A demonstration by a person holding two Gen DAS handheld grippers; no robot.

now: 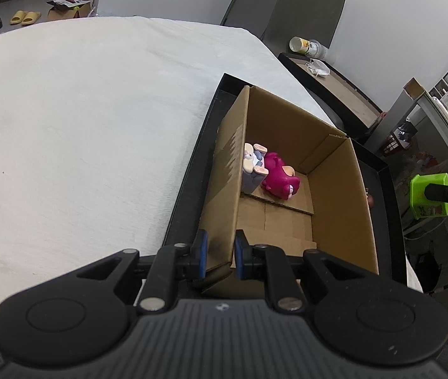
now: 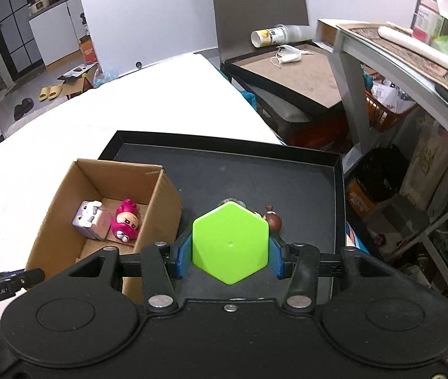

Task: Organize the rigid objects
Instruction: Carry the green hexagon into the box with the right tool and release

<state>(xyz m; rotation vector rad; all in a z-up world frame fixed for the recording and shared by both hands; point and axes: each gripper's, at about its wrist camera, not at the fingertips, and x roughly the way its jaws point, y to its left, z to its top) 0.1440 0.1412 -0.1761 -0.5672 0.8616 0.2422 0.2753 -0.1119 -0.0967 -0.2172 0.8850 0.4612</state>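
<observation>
A cardboard box [image 1: 334,195] stands in a black tray [image 1: 189,170] on a white table. Inside lie a pink bear figure [image 1: 279,178] and a pale cube-shaped figure [image 1: 253,165]. My left gripper [image 1: 219,252] is shut on the box's near wall. My right gripper [image 2: 230,252] is shut on a lime-green hexagonal container [image 2: 230,241], held above the tray [image 2: 287,177] to the right of the box [image 2: 160,208]. The container also shows at the right of the left wrist view [image 1: 429,195]. A small brown figure [image 2: 272,219] lies on the tray behind the container. The pink bear figure [image 2: 126,219] and cube figure [image 2: 91,221] show in the box.
The white table [image 1: 81,126] stretches left and far. Beyond the table's right edge stands a black-rimmed low stand [image 2: 287,72] with a tipped cup [image 2: 271,36] and a mask. A grey shelf [image 2: 397,63] with clutter is at far right.
</observation>
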